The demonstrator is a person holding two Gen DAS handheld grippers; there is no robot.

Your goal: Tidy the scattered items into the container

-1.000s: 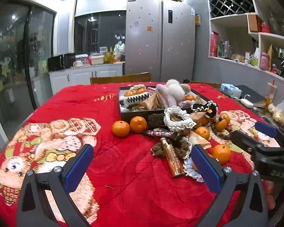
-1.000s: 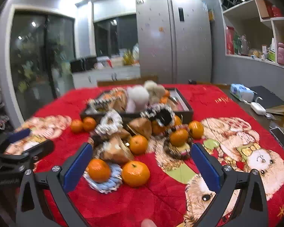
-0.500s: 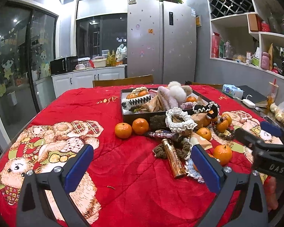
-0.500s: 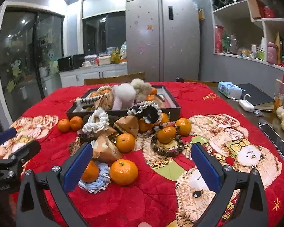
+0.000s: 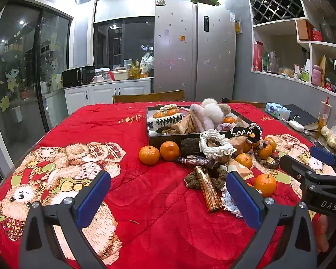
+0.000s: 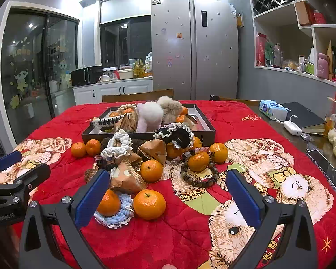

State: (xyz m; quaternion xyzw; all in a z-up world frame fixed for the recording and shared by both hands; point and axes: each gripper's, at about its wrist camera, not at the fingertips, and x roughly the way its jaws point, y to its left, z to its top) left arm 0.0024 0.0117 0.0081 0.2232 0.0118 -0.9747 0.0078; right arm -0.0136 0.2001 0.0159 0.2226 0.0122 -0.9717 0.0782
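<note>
A dark tray (image 5: 165, 137) (image 6: 145, 134) sits mid-table on the red cloth and holds oranges, plush toys and hair clips. Scattered in front of it are several oranges (image 5: 149, 155) (image 6: 149, 204), a gold tube (image 5: 208, 189), a white scrunchie (image 5: 214, 143) (image 6: 118, 144), brown paper packets (image 6: 125, 177), a bead bracelet (image 6: 199, 177) and a blue-white scrunchie (image 6: 116, 217). My left gripper (image 5: 168, 199) is open and empty, well short of the pile. My right gripper (image 6: 168, 198) is open and empty, with the nearest orange between its fingers' line of sight.
A tissue pack (image 6: 272, 109), a notebook (image 6: 302, 114), a white charger (image 6: 292, 127), a drink cup (image 6: 332, 114) and a phone (image 6: 327, 168) lie along the table's right side. A wooden chair (image 5: 147, 96) stands behind the table.
Both grippers have drawn back and tilted up a little, so the pile sits lower in view. Both stay open and empty. No item has moved.
</note>
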